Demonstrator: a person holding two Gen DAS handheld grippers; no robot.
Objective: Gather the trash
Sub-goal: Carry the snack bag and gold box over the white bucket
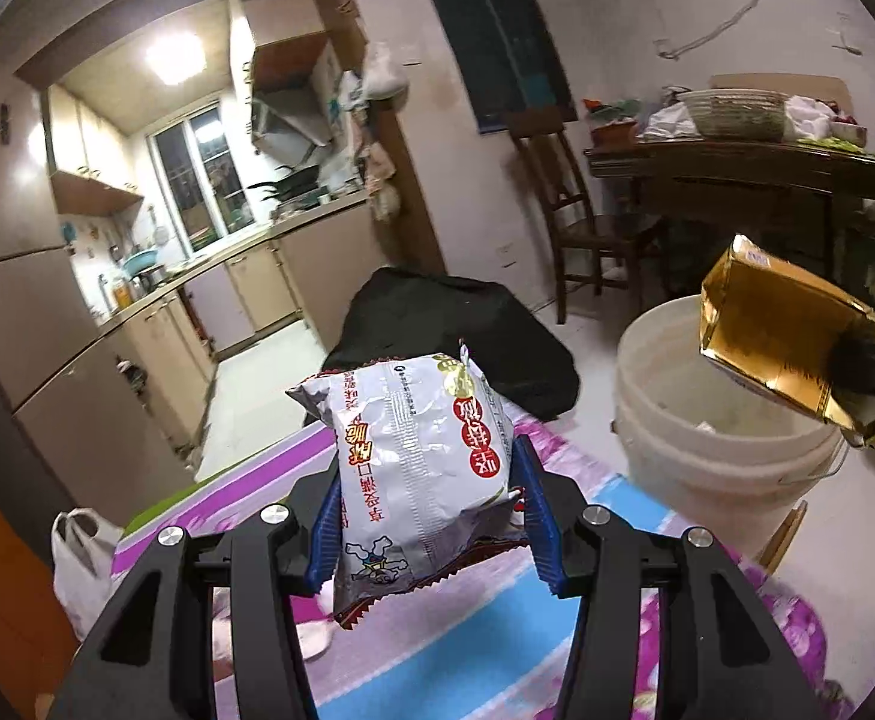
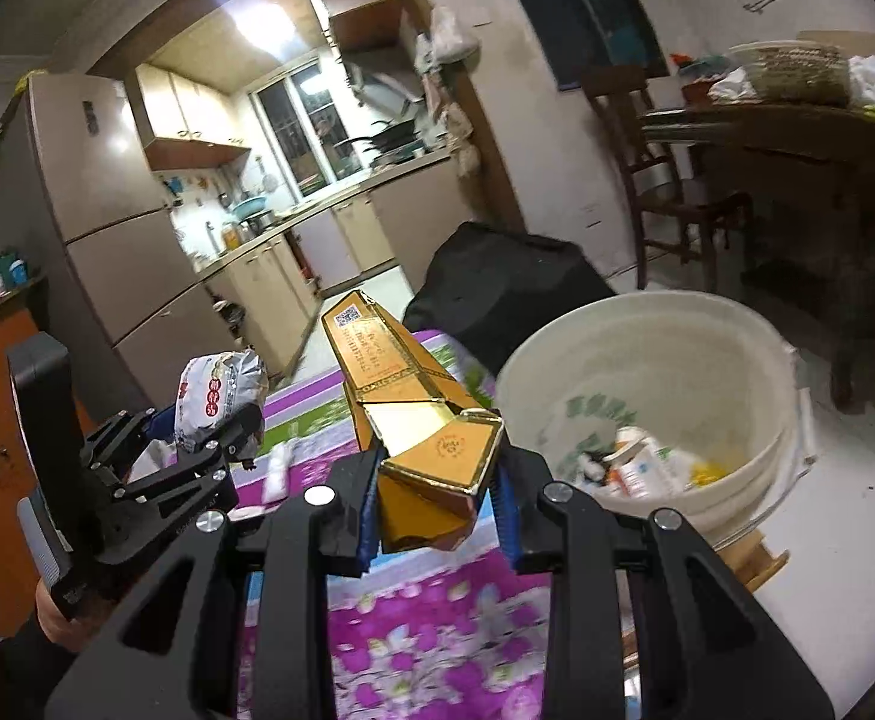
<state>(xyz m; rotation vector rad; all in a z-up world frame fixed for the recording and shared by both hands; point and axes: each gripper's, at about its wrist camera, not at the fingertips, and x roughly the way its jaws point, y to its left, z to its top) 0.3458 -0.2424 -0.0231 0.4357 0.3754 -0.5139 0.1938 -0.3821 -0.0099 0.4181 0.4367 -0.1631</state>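
- Two grippers, each carrying one piece of trash above a floral-covered table [image 2: 431, 630], whose cloth shows pink flowers, purple stripes and a blue patch.
- Left gripper [image 1: 431, 516]: blue pads clamped on the lower part of a silver snack bag [image 1: 419, 462]; the bag stands upright between the fingers, red print on its face, raised clear of the cloth.
- Right gripper [image 2: 437, 504]: blue pads clamped on the near, crushed end of a gold carton [image 2: 401, 396]; the long carton points away from the camera, a printed label on its far end.
- Right-wrist view: the left gripper with its bag sits to the left of the carton, over the table's left edge.
- Beyond the table's right edge: a white bucket [image 2: 677, 348], open-topped, holding bottles and scraps at its bottom. Neither item is over its opening in this view.
- Beyond the table's far edge: a black bag [image 1: 455, 336] on the floor.
- Background: a wooden chair [image 1: 563, 204], a dark, loaded side table [image 1: 737, 168] and a kitchen [image 1: 197, 192] with cabinets and a window.
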